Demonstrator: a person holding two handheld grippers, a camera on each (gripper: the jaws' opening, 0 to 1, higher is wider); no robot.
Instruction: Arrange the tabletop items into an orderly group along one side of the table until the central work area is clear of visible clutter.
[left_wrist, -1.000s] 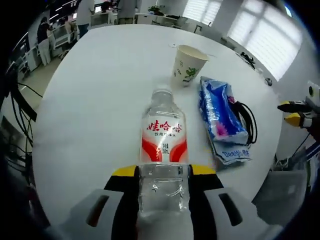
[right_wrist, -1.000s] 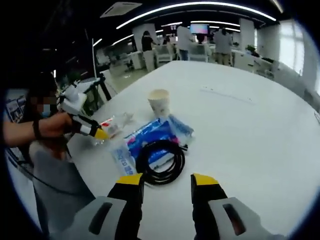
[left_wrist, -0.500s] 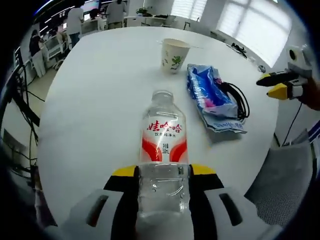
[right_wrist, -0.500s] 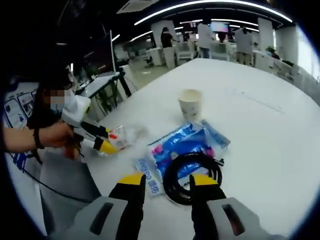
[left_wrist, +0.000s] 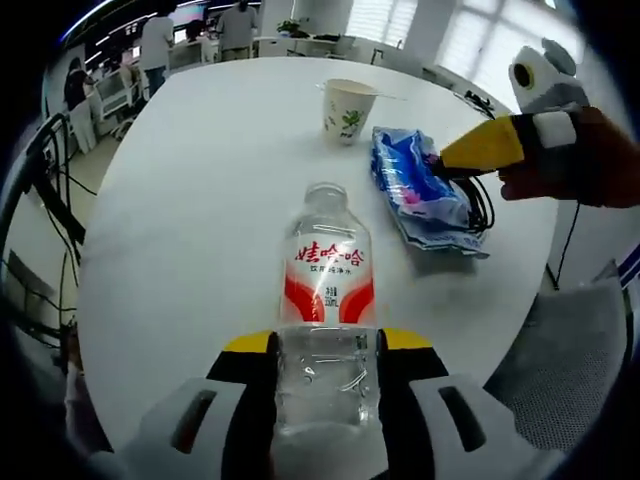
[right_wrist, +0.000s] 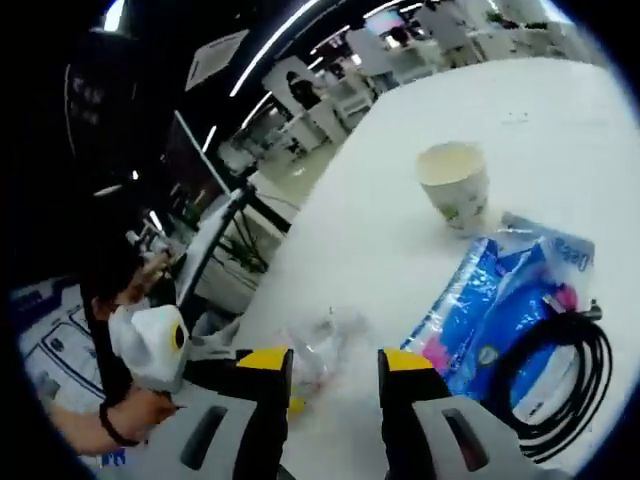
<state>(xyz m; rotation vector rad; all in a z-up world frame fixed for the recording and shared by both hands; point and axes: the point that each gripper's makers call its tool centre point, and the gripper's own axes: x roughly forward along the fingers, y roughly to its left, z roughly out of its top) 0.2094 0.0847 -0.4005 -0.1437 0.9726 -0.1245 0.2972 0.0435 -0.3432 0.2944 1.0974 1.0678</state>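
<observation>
A clear water bottle (left_wrist: 328, 270) with a red and white label lies along the left gripper view, its base clamped in my left gripper (left_wrist: 328, 345), which is shut on it just above the white table (left_wrist: 200, 200). Beyond it stand a paper cup (left_wrist: 344, 108), a blue packet (left_wrist: 418, 188) and a coiled black cable (left_wrist: 482, 205). My right gripper (left_wrist: 478, 150), held by a hand (left_wrist: 575, 160), hovers over the packet's right edge. In the right gripper view my right gripper (right_wrist: 332, 375) is open, with the blurred bottle (right_wrist: 322, 345), cup (right_wrist: 455, 185), packet (right_wrist: 505, 300) and cable (right_wrist: 555, 385) ahead.
The left half of the round table (right_wrist: 400, 230) is bare white surface. Desks, chairs and several people stand far behind it. Cables (left_wrist: 40, 200) hang past the table's left edge. The left gripper (right_wrist: 160, 345) and the hand on it show at the lower left of the right gripper view.
My right gripper has come in from the table's right side to above the packet and cable. The left gripper still holds the bottle, and the table items have not moved.
</observation>
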